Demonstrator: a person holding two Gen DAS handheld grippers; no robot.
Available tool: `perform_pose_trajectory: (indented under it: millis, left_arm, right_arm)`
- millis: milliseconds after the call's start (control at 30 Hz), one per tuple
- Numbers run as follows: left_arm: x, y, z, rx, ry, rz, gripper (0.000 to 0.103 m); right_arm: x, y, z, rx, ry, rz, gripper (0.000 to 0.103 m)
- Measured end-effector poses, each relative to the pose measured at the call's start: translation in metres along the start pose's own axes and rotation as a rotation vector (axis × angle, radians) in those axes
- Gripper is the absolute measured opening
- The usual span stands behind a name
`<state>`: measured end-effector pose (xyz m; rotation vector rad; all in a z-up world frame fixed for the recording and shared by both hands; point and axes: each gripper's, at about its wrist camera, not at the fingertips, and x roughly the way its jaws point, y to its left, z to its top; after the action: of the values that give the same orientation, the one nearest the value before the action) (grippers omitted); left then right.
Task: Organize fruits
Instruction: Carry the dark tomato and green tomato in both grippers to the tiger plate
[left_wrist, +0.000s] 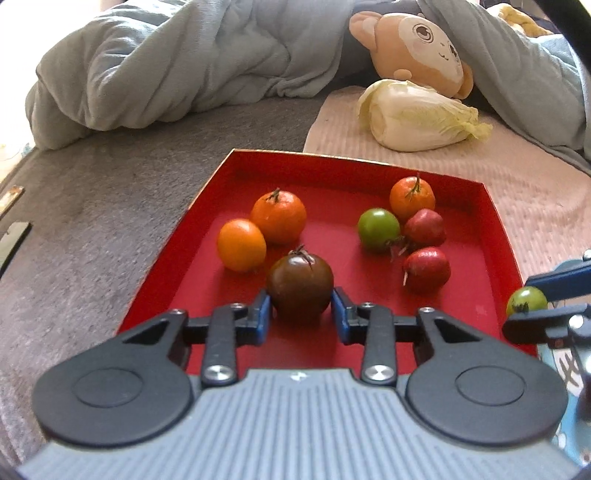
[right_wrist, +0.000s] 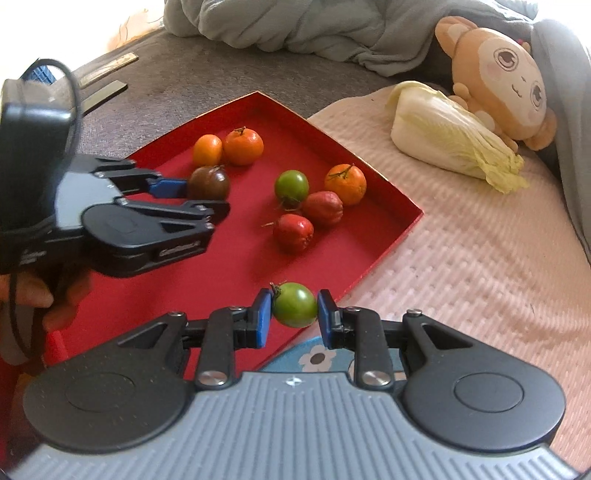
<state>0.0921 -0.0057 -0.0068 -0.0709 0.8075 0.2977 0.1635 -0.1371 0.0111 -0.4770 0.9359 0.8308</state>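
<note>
A red tray (left_wrist: 332, 170) holds several fruits. Two oranges (left_wrist: 279, 216) (left_wrist: 241, 244) lie at its left. An orange (left_wrist: 412, 197), a green tomato (left_wrist: 378, 229) and two red fruits (left_wrist: 424, 227) (left_wrist: 426, 269) cluster at its right. My left gripper (left_wrist: 300, 302) is shut on a dark brown tomato (left_wrist: 300, 280) that rests on the tray floor near the front. In the right wrist view, my right gripper (right_wrist: 294, 310) is shut on a small green tomato (right_wrist: 294, 304), held just above the tray's near right edge (right_wrist: 369, 258).
A napa cabbage (left_wrist: 417, 114) and a plush monkey (left_wrist: 413, 48) lie beyond the tray on a pink quilted pad (right_wrist: 480, 277). A rumpled grey-blue blanket (left_wrist: 166, 66) fills the back. Grey bedding (left_wrist: 92, 240) lies left of the tray, a blue flowered cloth (right_wrist: 317, 354) under its near edge.
</note>
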Motion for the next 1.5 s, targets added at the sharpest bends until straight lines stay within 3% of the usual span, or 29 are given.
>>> perform_pose_trajectory:
  millis: [300, 667, 1067, 1300, 1500]
  left_arm:
    - [-0.046, -0.020, -0.032, 0.087, -0.016, -0.017, 0.037]
    - [-0.085, -0.042, -0.047, 0.128, -0.043, -0.053, 0.037]
    - [-0.113, -0.093, -0.056, 0.204, -0.086, -0.153, 0.037]
    - [-0.113, -0.130, -0.072, 0.273, -0.078, -0.220, 0.037]
    - [-0.104, -0.143, -0.085, 0.305, -0.066, -0.246, 0.037]
  right_arm:
    - [-0.012, 0.023, -0.015, -0.069, 0.025, 0.043, 0.031]
    - [-0.044, 0.027, -0.041, -0.050, -0.006, 0.012, 0.031]
    - [-0.079, -0.001, -0.102, 0.080, -0.042, -0.104, 0.031]
    - [-0.092, -0.027, -0.153, 0.172, -0.013, -0.164, 0.031]
    - [-0.092, -0.045, -0.170, 0.220, -0.047, -0.182, 0.031]
